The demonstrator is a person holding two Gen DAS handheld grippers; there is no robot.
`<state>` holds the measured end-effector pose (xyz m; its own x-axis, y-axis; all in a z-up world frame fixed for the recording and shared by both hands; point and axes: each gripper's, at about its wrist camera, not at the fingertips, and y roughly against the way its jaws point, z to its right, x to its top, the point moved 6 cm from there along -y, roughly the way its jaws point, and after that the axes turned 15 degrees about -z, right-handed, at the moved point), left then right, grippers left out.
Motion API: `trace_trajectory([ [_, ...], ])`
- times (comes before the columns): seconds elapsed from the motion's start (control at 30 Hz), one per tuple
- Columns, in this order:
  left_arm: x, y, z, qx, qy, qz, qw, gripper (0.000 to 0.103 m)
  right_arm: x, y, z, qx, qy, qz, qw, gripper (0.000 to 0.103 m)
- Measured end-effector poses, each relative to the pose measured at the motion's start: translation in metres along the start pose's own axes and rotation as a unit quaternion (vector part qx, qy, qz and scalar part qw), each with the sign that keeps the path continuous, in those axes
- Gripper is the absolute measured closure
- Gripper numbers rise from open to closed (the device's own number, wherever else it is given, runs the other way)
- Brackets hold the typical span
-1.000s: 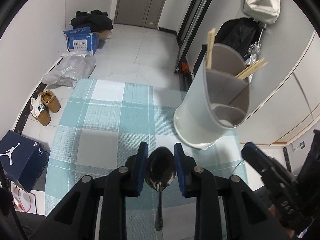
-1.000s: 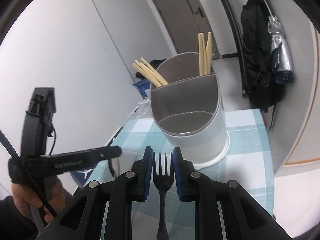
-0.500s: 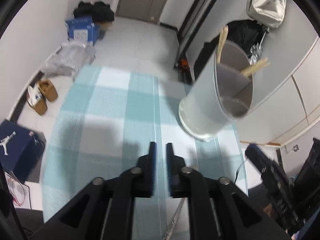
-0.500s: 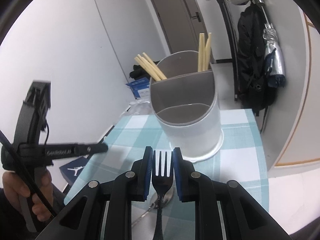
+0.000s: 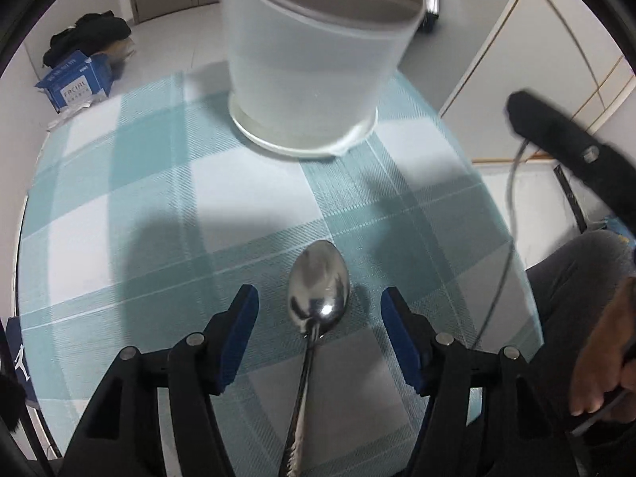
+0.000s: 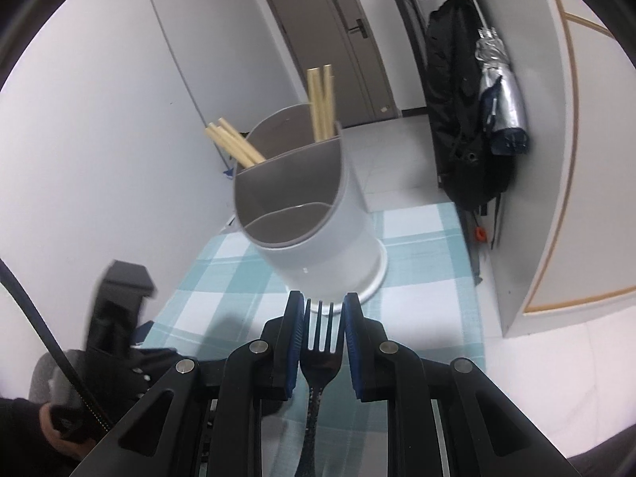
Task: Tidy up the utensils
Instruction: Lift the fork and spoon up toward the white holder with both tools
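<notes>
One spoon lies between the wide-spread left gripper; the right gripper clamps one fork near one holder.

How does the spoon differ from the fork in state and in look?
The spoon lies free on the checked cloth between the open left gripper; the fork is clamped in the shut right gripper. The spoon is shiny silver, the fork dark. Both point toward the utensil holder.
</notes>
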<state>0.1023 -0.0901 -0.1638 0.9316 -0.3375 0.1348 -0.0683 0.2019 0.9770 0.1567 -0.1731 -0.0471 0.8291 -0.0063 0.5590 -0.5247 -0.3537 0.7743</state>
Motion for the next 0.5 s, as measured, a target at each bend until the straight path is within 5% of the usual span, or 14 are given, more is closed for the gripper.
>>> trace_trajectory([
  [0.17, 0.002, -0.006, 0.006, 0.037, -0.013, 0.007, 0.9992, 0.045, 0.002, 0.003, 0.013, 0.003, -0.017, 0.001, 1.000, 0.084],
  [0.27, 0.000, -0.001, 0.002, 0.063, -0.013, 0.009, 0.9979, 0.071, 0.004, 0.003, 0.016, 0.006, -0.021, 0.001, 1.000, 0.084],
  [0.5, 0.002, 0.006, -0.014, 0.003, 0.033, 0.003, 0.9995, 0.077, 0.005, 0.002, 0.009, 0.006, -0.008, 0.002, 1.000, 0.084],
])
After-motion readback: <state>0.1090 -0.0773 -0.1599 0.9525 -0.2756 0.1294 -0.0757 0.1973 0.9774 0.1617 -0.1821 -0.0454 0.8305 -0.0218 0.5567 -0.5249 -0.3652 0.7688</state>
